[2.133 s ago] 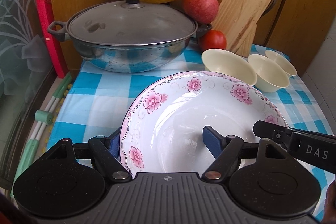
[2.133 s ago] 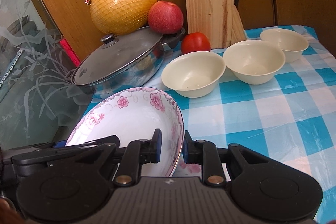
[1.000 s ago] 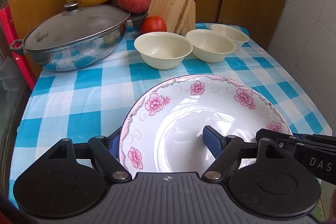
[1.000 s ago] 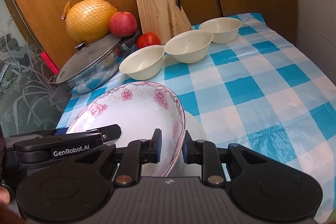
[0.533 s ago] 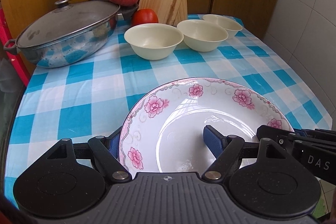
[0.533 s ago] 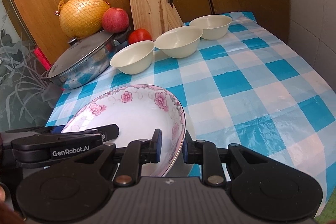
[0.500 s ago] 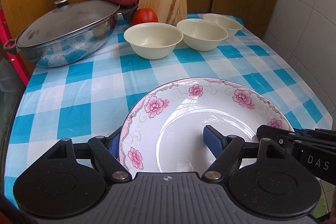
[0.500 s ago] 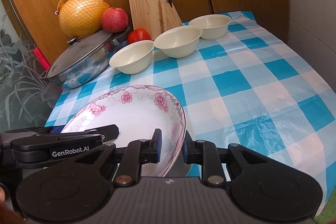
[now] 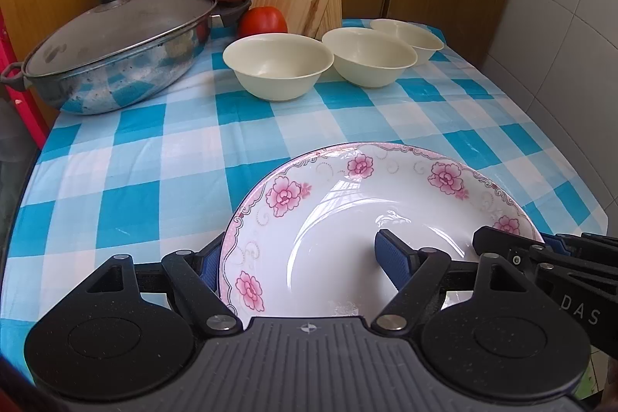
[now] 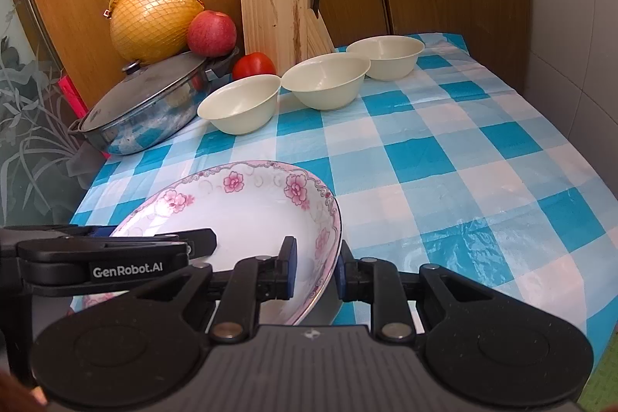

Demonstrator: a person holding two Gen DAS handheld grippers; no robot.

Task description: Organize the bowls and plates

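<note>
Checked table (image 10: 444, 157), back row busy

Blue-and-white cloth covers the table; at the back sit a lidded pan (image 9: 116, 53), a tomato (image 9: 263, 20), a knife block (image 10: 276, 6) and three cream bowls (image 10: 326, 85) in a row, close beside one another.

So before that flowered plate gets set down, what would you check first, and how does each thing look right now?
1. Left gripper grips the flowered plate: ok, jaws straddle its near rim.
2. Right gripper grips the same plate: ok, jaws pinch its right rim.
3. Plate level: not ok, it tilts in the right wrist view.
4. Bare tablecloth ahead for landing: ok.
5. The three cream bowls are out of the way: ok, they sit in a row at the back, near the knife block.
6. Plate touching the table: cannot tell, its underside is hidden.
</note>
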